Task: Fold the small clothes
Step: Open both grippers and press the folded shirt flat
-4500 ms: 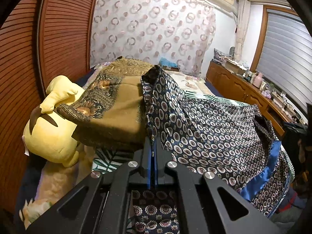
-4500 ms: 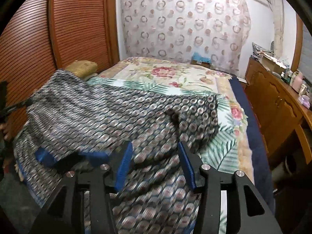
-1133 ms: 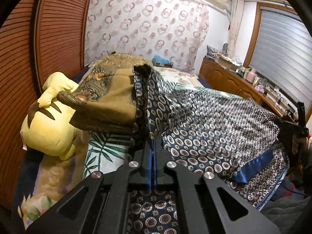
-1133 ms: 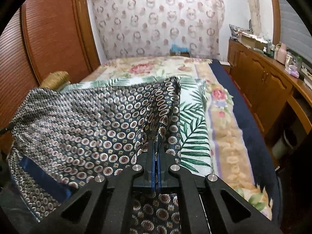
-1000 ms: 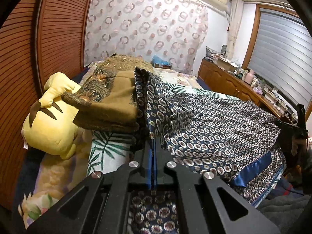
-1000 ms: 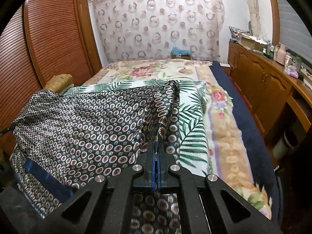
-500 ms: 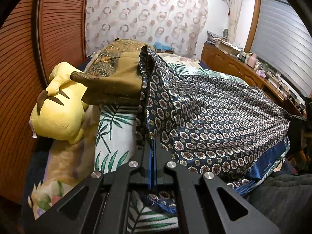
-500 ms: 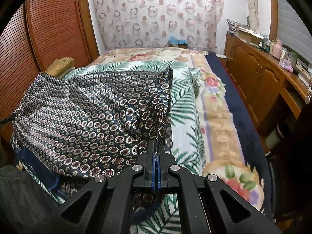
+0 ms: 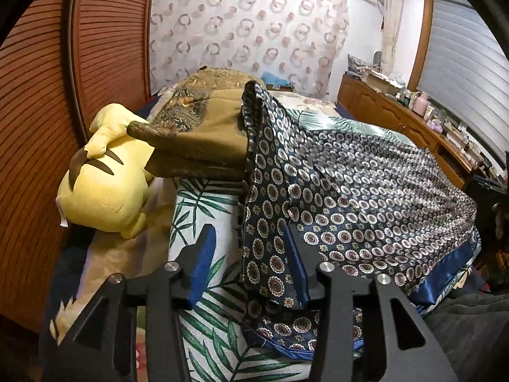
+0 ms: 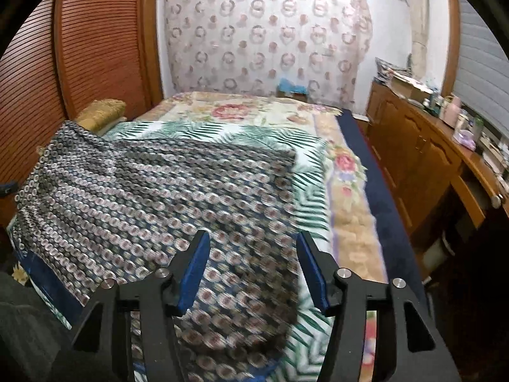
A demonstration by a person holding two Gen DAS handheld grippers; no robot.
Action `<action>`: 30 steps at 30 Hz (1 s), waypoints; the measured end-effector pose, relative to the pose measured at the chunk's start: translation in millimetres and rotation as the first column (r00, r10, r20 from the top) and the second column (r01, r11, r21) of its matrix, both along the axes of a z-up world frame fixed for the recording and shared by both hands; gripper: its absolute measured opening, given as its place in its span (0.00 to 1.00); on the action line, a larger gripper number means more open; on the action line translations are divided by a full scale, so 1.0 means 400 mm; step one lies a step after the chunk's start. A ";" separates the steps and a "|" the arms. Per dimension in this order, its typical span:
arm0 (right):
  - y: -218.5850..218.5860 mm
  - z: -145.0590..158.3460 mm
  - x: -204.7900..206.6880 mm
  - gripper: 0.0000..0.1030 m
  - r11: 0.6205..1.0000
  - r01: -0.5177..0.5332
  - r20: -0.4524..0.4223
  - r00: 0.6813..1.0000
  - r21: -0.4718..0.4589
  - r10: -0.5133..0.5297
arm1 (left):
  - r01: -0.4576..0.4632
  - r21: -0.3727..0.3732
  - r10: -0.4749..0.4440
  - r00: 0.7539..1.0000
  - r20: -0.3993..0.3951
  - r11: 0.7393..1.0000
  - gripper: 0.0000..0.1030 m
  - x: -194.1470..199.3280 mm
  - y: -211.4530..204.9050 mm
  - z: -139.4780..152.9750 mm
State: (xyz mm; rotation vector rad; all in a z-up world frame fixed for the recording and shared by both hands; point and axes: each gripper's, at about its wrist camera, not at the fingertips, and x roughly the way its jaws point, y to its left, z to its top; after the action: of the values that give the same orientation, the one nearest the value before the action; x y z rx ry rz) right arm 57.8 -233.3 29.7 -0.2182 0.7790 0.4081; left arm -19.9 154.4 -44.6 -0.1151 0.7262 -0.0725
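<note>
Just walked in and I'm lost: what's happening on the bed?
A person with a gripper in each hand is folding a navy satin garment with a circle print on the floral bedspread. The left gripper and right gripper are both opening, letting go of the cloth. A yellow plush toy sits beside it.

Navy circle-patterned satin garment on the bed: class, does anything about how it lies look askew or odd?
Yes. The navy circle-patterned satin garment is not flat: its far corner is draped up over the folded olive-brown blanket beside the yellow plush toy, and its blue-trimmed hem spills over the bed edge.
</note>
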 end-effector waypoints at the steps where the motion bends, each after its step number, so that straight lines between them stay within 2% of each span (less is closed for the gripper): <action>1: 0.019 -0.009 0.005 0.57 1.000 -0.012 -0.002 1.000 -0.003 0.012 | 0.003 0.006 -0.003 1.000 -0.009 1.000 0.47 0.005 -0.003 -0.007; 3: 0.054 -0.035 0.019 0.57 0.999 -0.034 -0.018 0.999 -0.004 0.034 | 0.006 0.011 -0.005 1.000 -0.027 1.000 0.50 0.011 -0.007 -0.022; 5: 0.088 -0.066 0.037 0.57 0.998 -0.055 -0.036 0.998 -0.007 0.055 | 0.007 0.016 -0.006 0.999 -0.041 1.000 0.61 0.014 -0.011 -0.035; 7: 0.120 -0.093 0.051 0.57 0.997 -0.079 -0.058 0.995 -0.006 0.078 | 0.011 0.015 -0.010 0.998 -0.056 1.000 0.64 0.017 -0.014 -0.049; 19: 0.196 -0.223 0.131 0.57 0.990 -0.140 -0.151 0.979 -0.032 0.134 | -0.006 0.031 0.009 0.996 -0.084 1.000 0.64 0.025 -0.017 -0.075; 22: 0.206 -0.242 0.127 0.60 0.987 -0.153 -0.125 0.981 -0.045 0.147 | -0.010 0.032 0.012 0.996 -0.083 0.999 0.64 0.026 -0.015 -0.077; 30: 0.211 -0.254 0.120 0.70 0.985 -0.170 -0.121 0.979 -0.037 0.164 | -0.025 0.025 0.027 0.996 -0.082 0.999 0.64 0.022 -0.012 -0.084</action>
State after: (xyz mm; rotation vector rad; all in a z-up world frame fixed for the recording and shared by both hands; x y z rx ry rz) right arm 105.6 -148.9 -71.7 -0.3074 0.8900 0.5657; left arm -11.2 149.5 -78.2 -0.1051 0.8070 -0.0339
